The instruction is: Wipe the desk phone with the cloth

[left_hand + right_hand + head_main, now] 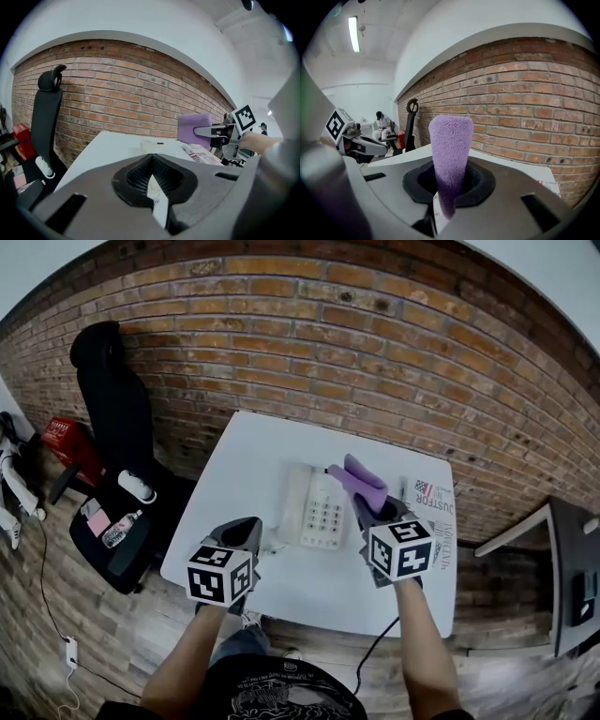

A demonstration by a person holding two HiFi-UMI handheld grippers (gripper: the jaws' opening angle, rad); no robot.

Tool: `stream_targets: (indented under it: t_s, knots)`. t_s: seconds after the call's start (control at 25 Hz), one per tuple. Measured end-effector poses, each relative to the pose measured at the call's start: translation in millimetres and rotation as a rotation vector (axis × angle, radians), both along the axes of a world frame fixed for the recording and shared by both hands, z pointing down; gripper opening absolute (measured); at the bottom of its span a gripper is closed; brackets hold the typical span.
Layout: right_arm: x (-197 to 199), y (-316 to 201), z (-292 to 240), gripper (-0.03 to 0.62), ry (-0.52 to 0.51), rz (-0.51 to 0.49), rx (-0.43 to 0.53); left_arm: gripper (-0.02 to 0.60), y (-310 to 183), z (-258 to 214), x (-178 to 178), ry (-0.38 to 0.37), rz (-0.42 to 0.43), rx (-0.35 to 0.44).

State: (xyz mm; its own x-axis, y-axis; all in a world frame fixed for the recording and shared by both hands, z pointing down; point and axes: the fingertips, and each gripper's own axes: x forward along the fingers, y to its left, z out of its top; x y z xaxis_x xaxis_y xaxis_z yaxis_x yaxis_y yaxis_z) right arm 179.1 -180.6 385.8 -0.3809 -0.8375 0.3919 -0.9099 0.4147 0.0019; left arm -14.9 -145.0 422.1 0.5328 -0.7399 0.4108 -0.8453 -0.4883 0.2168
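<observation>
The right gripper [449, 197] pinches a purple fleecy cloth [450, 145] that sticks forward over the far right edge of the white desk phone [317, 510] — the phone's long axis runs away from the person. The left gripper [246, 532], jaws pressed together on nothing, hangs just left of the phone. A newspaper [433, 507] lies to the right on the white table [253, 451].

A white rectangular table [246, 451] carries two things. A white desk phone [317, 509] sits near its centre, with the handset along the phone's 9 o'clock side and the keypad toward 3 o'clock. A printed newspaper [439, 510] lies flat along the table's 3 o'clock edge.
</observation>
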Motion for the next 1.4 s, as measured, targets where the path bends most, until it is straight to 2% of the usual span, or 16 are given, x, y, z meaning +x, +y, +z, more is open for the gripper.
stream_targets:
  t_s: [0.36, 0.6, 0.76, 1.04, 1.4]
  knots:
    - [-8.5, -72.8, 30.7, 0.044, 0.127, 0.008, -0.073, 0.005, -60.5, 13.1, -7.2, 0.003, 0.051, -0.021]
    - [-10.6, -110.2, 58.0, 0.044, 0.280, 0.019, -0.118, 0.005, -89.0, 25.5, -15.0, 0.012, 0.074, -0.047]
    - [-20.6, -124.8, 82.4, 0.044, 0.354, -0.009, -0.176, 0.005, -102.2, 33.5, -17.1, 0.014, 0.094, -0.066]
    - [-37.5, -125.4, 113.6, 0.044, 0.338, -0.037, -0.273, 0.005, -112.1, 40.1, -21.3, 0.016, 0.121, -0.084]
    - [-40.6, -116.6, 119.0, 0.044, 0.297, -0.026, -0.294, 0.005, -101.7, 38.2, -19.0, 0.015, 0.137, -0.075]
